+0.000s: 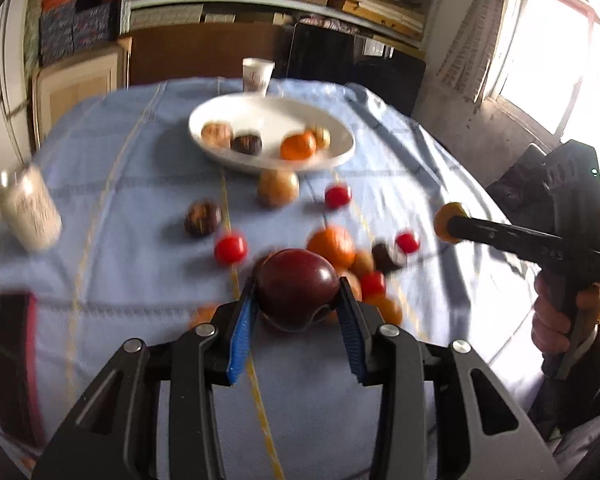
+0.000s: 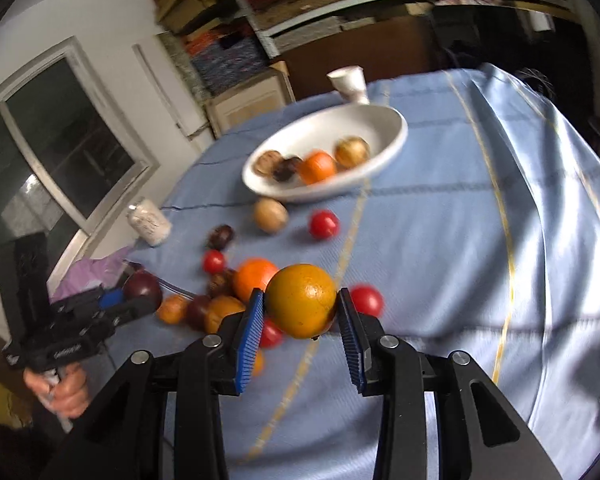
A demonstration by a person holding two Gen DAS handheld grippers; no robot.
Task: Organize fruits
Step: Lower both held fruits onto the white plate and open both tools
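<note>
i have both grippers loaded. nearest in the left wrist view, the left gripper [image 1: 298, 300] has its jaws clamped on a dark red plum [image 1: 296, 286], one blue pad on each flank, and the plum appears clear of the cloth. in the right wrist view the right gripper [image 2: 300, 312] is clamped the same way on a yellow-orange fruit [image 2: 302, 300], also held above the table [image 2: 440, 280]. just beyond both sets of fingers lies the loose pile [image 1: 360, 268] of oranges, small red fruits and dark ones, bunched together on the blue cloth. farther out, single pieces sit apart: a tan round fruit [image 1: 278, 188], a dark one [image 1: 203, 218] and two red ones. past these stands the white bowl [image 1: 332, 160], already holding four pieces, among them an orange [image 1: 298, 145]. a jar [image 1: 30, 212] stands at the left edge and a paper cup [image 1: 257, 74] behind the bowl. i judge the step in hand to be the carry: both pickups are done, placement is not. the next move calls for taking each load forward over the scattered fruit, bringing it above a bare part of the bowl, lowering it, then parting the jaws. i would unload one gripper at a time, since two together may crowd the rim or knock fruit already inside.
</note>
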